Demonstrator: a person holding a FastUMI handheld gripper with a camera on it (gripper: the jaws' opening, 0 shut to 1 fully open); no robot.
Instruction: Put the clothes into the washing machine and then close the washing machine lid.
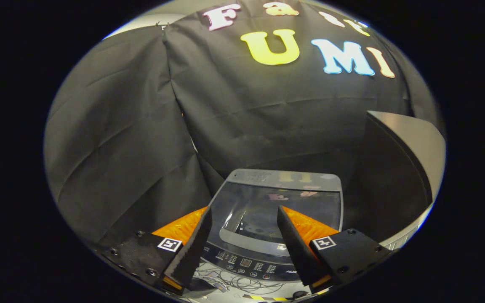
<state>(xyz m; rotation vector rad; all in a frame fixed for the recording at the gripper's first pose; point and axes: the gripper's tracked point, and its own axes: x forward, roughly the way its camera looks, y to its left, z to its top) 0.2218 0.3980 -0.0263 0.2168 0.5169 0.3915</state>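
Observation:
A grey top-loading washing machine [282, 176] stands just ahead of and below my fingers. Its glass lid [310, 206] lies flat and shut over the tub, and the round drum shows dimly through it; what lies inside is too dark to tell. The control panel [246, 263] runs along the machine's near edge, between my fingers. My gripper [244, 208] hangs above the lid, open, with nothing between its black fingers [192, 248]. Both fingertips point toward the lid's near half.
Black cloth walls close in behind and to the left of the machine. To the right stands a tall grey curved panel [411, 139], near the machine's side. Loose thin cables [234, 284] lie below the control panel.

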